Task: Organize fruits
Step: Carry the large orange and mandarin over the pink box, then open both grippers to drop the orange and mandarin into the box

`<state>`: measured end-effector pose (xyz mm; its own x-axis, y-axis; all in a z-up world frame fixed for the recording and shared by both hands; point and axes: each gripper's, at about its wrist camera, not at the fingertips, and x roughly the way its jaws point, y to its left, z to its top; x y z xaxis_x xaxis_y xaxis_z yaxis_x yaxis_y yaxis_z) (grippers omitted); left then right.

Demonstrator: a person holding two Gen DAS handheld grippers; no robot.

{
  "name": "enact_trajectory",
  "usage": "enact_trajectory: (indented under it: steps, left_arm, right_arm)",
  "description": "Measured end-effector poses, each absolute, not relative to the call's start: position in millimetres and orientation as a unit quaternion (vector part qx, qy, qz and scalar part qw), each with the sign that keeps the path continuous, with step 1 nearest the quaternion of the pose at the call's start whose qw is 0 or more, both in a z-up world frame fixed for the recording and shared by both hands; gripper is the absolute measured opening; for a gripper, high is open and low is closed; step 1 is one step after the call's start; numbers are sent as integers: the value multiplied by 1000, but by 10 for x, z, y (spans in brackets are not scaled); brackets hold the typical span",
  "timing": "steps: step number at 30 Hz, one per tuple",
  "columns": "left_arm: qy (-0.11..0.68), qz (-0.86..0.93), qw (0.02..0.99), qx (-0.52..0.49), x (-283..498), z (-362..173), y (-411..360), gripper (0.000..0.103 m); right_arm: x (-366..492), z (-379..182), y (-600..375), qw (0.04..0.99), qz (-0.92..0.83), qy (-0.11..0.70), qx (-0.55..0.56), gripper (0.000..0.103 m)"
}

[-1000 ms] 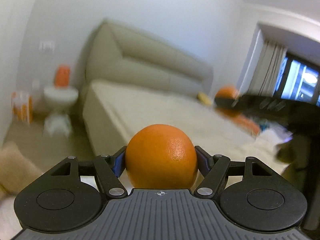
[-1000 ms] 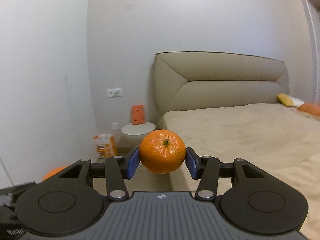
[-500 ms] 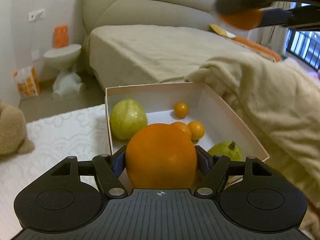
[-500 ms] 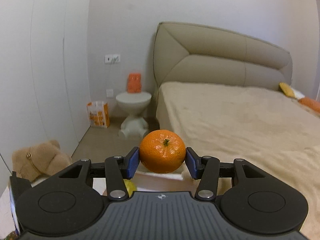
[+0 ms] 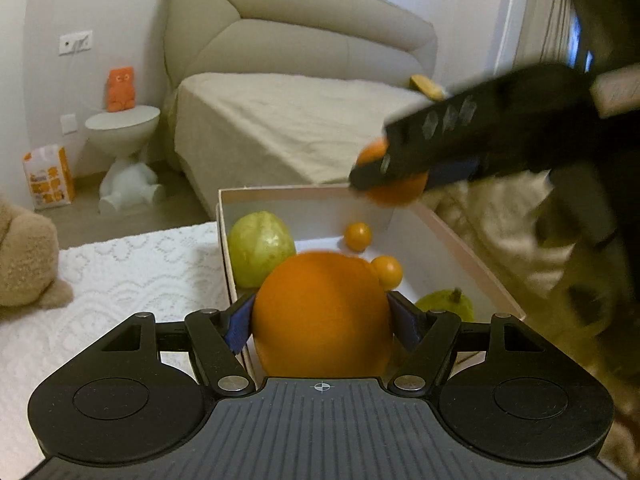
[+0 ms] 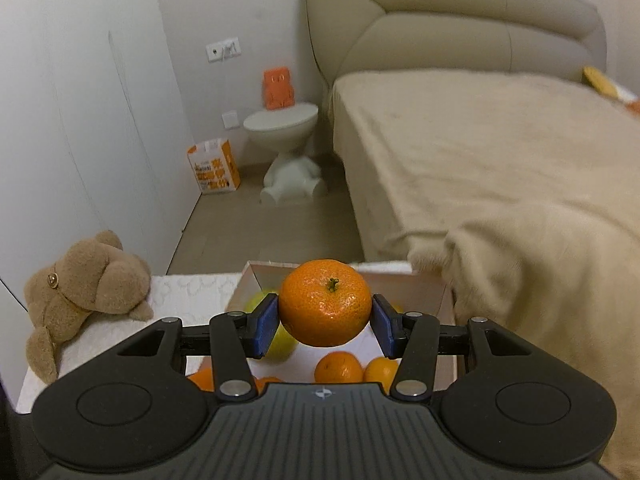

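My left gripper (image 5: 322,322) is shut on a large orange (image 5: 320,312), held at the near end of a white box (image 5: 460,240). Inside the box lie a green guava (image 5: 260,248), two small orange fruits (image 5: 358,236), and a green pear-like fruit (image 5: 448,304) at the near right. My right gripper (image 6: 324,322) is shut on a mandarin (image 6: 325,308) with its stem up, hovering over the white box (image 6: 444,300). Below it lie small oranges (image 6: 340,368) and a green fruit (image 6: 280,344). In the left wrist view the right gripper (image 5: 396,178) hangs blurred over the box's far right corner.
The box rests on a white textured cloth (image 5: 132,272). A brown teddy bear (image 6: 80,296) lies at the cloth's left end. A beige blanket (image 6: 540,280) drapes beside the box on the right. Behind stand a bed (image 6: 460,128), a white side table (image 6: 284,124) and an orange paper bag (image 6: 214,166).
Both grippers have come down with their fruit and tilted toward the box, which now shows in both views. The right gripper has dropped over the box's far corner.
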<state>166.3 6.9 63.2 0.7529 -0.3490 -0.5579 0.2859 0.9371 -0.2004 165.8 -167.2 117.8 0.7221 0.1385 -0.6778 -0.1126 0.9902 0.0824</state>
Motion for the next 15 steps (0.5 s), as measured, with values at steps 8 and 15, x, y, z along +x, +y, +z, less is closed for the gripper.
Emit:
enact_trajectory:
  steps: [8,15]
  left_arm:
    - [266,-171,945,-80,1463,902,309,73]
    - [256,-118,954,-103,884,836,473,73]
  right_arm:
    - [1832,909,-1703,914,71,396,57,69]
    - [1266,1169,-1741,942,51,327,59,80]
